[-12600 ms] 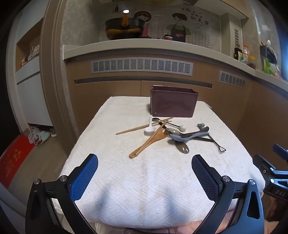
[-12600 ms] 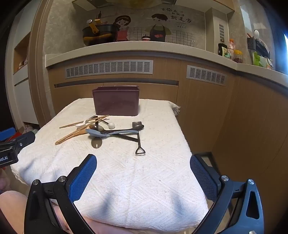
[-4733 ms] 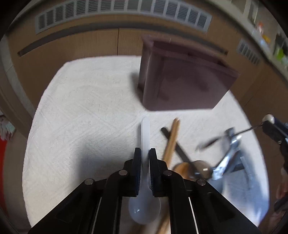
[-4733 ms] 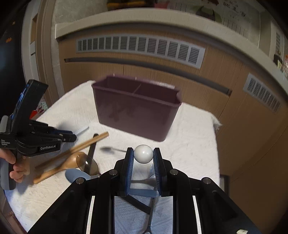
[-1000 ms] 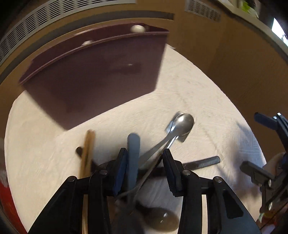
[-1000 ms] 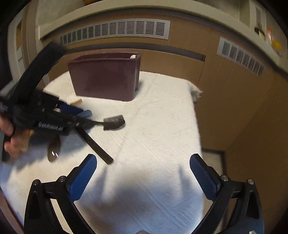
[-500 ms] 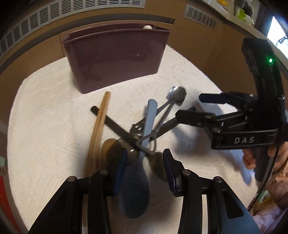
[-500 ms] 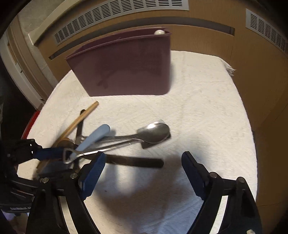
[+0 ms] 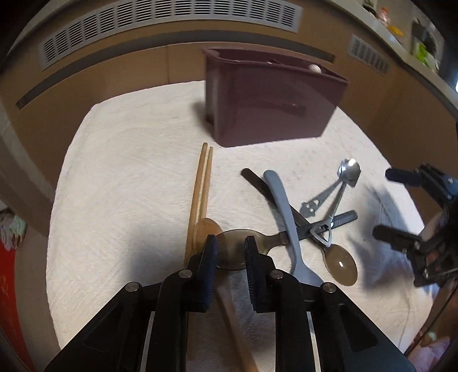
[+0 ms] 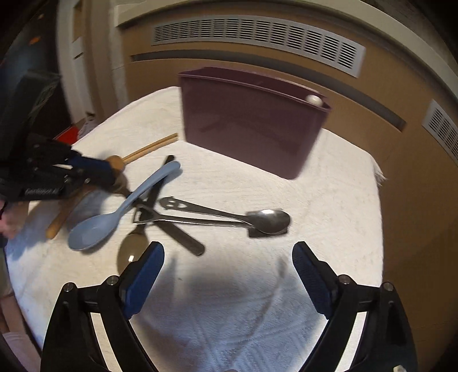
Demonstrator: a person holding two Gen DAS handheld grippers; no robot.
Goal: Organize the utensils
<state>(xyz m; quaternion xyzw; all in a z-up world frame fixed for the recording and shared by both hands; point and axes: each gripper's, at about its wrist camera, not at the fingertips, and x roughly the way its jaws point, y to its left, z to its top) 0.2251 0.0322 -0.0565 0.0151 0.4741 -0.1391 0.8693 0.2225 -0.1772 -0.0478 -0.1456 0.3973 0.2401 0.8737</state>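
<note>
Count of items on the table: ten pieces, plus one more showing in the container.

One maroon bin [image 9: 274,114], with one white knob [image 9: 315,68] showing at its rim. Two wooden chopsticks [image 9: 201,177], lying side by side. One wooden spoon [image 9: 206,229]. One blue-grey spoon [image 10: 94,227]. Two smoky translucent spoons with dark handles, the first [image 9: 230,251] and the second [image 9: 342,264]. Two steel pieces: one steel spoon [image 10: 270,219] and one flat-ended utensil [image 10: 257,232] under it. One white cloth [image 9: 128,200]. Two vent grilles [image 9: 171,17] on the wall.
</note>
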